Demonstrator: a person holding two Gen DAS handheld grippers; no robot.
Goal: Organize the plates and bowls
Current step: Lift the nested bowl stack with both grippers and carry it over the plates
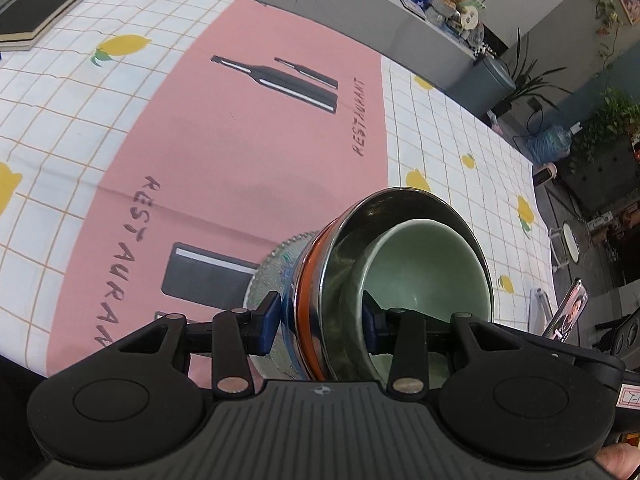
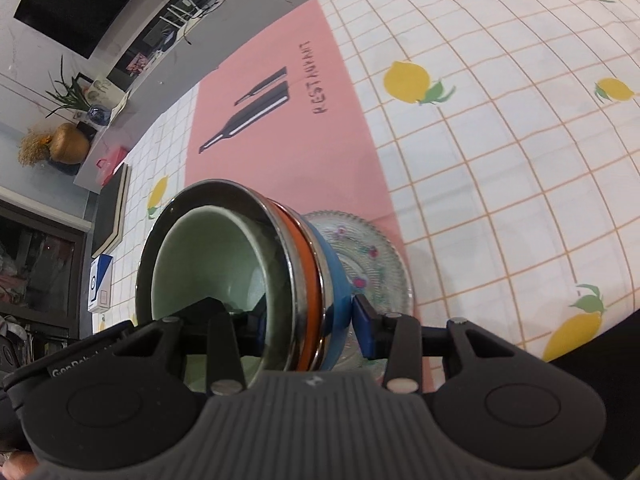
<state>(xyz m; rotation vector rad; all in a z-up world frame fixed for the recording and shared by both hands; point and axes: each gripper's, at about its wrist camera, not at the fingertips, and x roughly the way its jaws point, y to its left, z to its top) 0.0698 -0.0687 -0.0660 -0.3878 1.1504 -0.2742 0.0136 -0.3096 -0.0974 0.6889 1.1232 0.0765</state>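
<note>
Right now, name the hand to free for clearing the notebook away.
Left fingers, probably: the notebook lies left of the stack, beyond it from the right fingers; both grip the stack.

We see the worktop (image 1: 460, 128) covered by a white checked cloth with lemons. A pink placemat (image 1: 240, 128) printed "RESTAURANT" lies across its middle. At the far left a black notebook (image 1: 44, 8) rests on the cloth. A glass plate (image 2: 376, 264) sits on the placemat's near part.
</note>
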